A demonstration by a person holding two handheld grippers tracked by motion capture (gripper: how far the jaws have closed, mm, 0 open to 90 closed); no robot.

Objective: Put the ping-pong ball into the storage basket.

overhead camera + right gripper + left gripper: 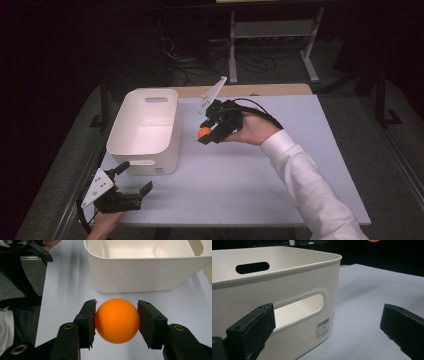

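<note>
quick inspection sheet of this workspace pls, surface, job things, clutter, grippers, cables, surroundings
surface: pale table with a wooden strip along its far edge.
job's things: orange ball clamped between the jaws, off the table, just short of the bin's wall; white bin with handle slots, upright at the table's left, nothing seen inside.
clutter: nothing seen.
grippers: right gripper shut on the ball beside the bin; left gripper open at the bin's near corner, holding nothing.
cables: black cable loops from the right gripper over the hand; loose cables on the floor beyond the table.
surroundings: dark room, a light metal frame behind the table.
</note>
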